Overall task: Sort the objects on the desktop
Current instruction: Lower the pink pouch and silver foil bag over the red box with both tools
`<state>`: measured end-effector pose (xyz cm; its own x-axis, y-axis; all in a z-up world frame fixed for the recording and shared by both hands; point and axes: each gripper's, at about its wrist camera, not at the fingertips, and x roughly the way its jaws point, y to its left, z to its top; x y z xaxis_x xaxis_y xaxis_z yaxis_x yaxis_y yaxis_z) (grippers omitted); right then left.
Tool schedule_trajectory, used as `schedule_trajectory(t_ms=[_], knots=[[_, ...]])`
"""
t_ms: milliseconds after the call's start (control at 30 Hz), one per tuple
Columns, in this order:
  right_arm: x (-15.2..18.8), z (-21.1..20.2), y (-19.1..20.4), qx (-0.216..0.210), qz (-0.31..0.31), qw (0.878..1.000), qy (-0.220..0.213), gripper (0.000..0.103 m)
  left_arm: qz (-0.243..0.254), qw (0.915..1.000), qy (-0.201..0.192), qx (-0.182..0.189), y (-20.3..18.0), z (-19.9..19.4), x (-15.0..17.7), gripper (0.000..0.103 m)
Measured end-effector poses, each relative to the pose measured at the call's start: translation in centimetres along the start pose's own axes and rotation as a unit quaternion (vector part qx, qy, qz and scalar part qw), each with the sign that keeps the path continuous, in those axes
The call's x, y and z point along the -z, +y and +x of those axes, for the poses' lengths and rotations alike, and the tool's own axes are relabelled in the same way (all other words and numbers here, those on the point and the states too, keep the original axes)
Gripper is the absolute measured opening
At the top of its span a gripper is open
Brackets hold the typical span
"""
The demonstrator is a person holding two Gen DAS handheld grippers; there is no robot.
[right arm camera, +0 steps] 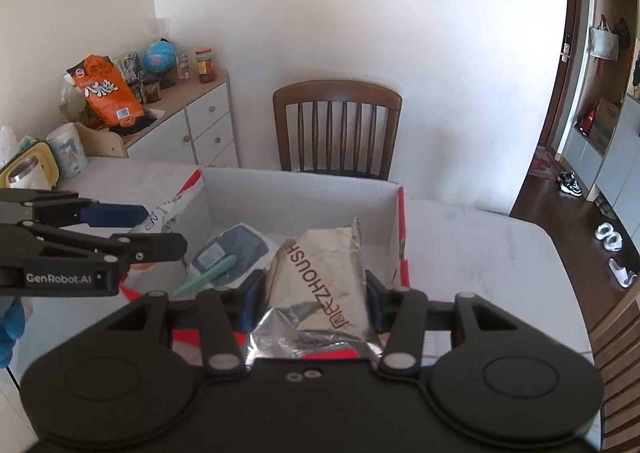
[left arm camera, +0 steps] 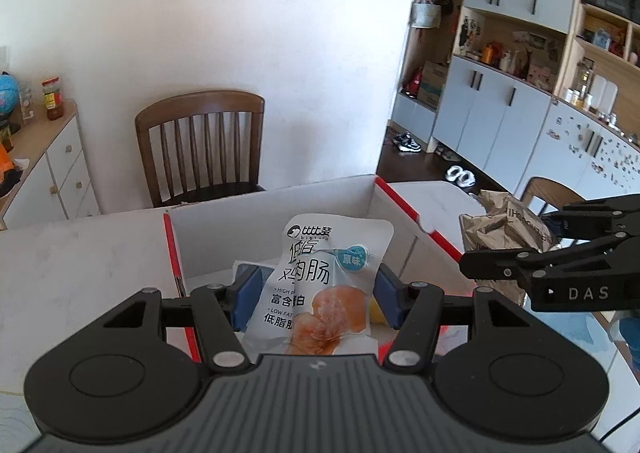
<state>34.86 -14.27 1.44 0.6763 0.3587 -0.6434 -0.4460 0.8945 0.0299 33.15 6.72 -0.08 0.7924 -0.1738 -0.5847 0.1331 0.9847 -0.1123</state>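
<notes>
The left gripper (left arm camera: 316,295) is clenched on a white plastic snack pouch printed with black Chinese characters and an orange sausage picture (left arm camera: 320,285), its blue pads pressing the pouch's two sides. The pouch is held upright over the open white cardboard box with red edges (left arm camera: 256,229), which sits on the pale marble-patterned table (left arm camera: 80,273). At three o'clock in the left wrist view the right gripper (right arm camera: 312,299) holds a crinkled brown and silver foil bag with dark lettering (right arm camera: 324,285), grasped between its own blue pads above the same box. Inside the box, at ten o'clock from the foil bag, lies a flat blue-grey packet (right arm camera: 240,249) with a mint-green plastic stick (right arm camera: 208,277) across it. A brown wooden slat-back chair (right arm camera: 338,129) stands at twelve o'clock beyond the box.
</notes>
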Motion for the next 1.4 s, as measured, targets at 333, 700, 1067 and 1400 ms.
schedule_trajectory(t_ms=[333, 700, 1067, 1400], knots=[[-2.1, 3.9, 0.1, -0.006, -0.009, 1.0, 0.017, 0.049, -0.036, 0.9985, 0.027, -0.032, 1.4, 3.8, -2.5, 0.059], [-2.0, 7.8, -0.6, 0.012, 0.011, 0.999, 0.047, 0.049, -0.033, 0.995, 0.057, -0.075, 2.0, 7.5, -2.5, 0.059], [-2.4, 11.3, -0.8, 0.022, 0.016, 0.997, 0.078, 0.049, -0.009, 0.9908, 0.087, -0.103, 2.5, 10.2, -1.3, 0.059], [-3.1, 14.2, -0.3, 0.037, -0.003, 0.994, 0.098, 0.049, 0.015, 0.9856, 0.115, -0.123, 2.5, 12.4, -1.0, 0.059]])
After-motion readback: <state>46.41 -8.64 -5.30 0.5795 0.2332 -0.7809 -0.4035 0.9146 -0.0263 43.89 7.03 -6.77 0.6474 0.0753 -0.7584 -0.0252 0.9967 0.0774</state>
